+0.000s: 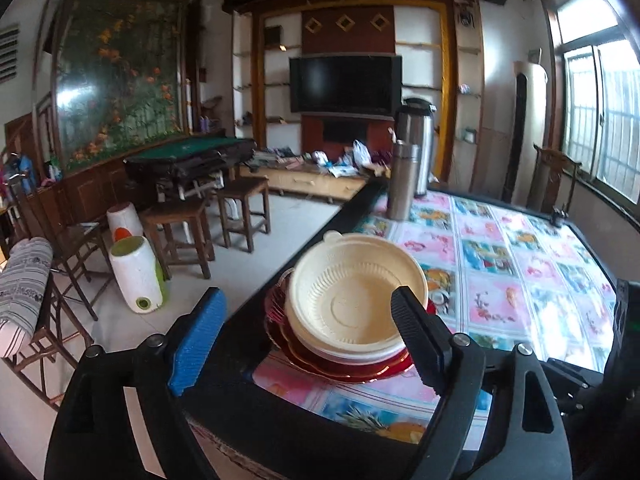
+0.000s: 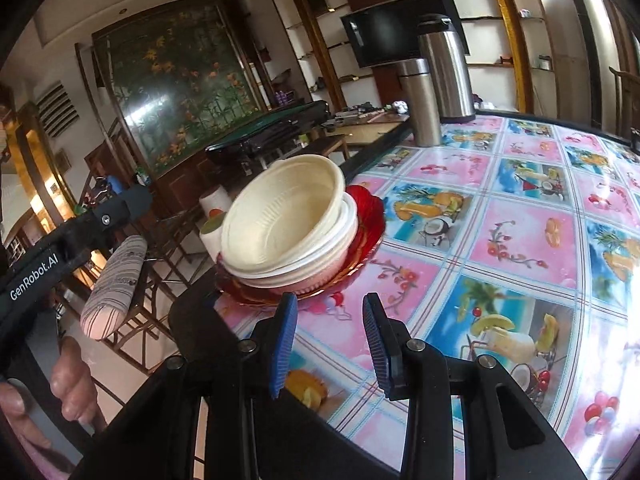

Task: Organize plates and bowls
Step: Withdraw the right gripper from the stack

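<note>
The stack of bowls [image 1: 356, 304] on red plates [image 1: 340, 368] lies straight ahead between the fingers of the open, empty left claw [image 1: 308, 340]. The right claw [image 2: 329, 344], open a little and also empty, stands just short of it over the table [image 2: 520, 248].

We see a living room with a pale tiled floor [image 1: 280, 220]. On the far wall, a wooden shelf unit [image 1: 352, 40] frames a dark television [image 1: 346, 82] above a low cluttered cabinet [image 1: 316, 180]. To the left hangs a large glazed floral painting [image 1: 116, 76], with a green-topped games table [image 1: 192, 160] before it. Two wooden stools [image 1: 216, 216] stand on the floor. Daylight enters through barred windows [image 1: 600, 112] at right, glaring on the patterned tablecloth [image 1: 520, 272].
</note>
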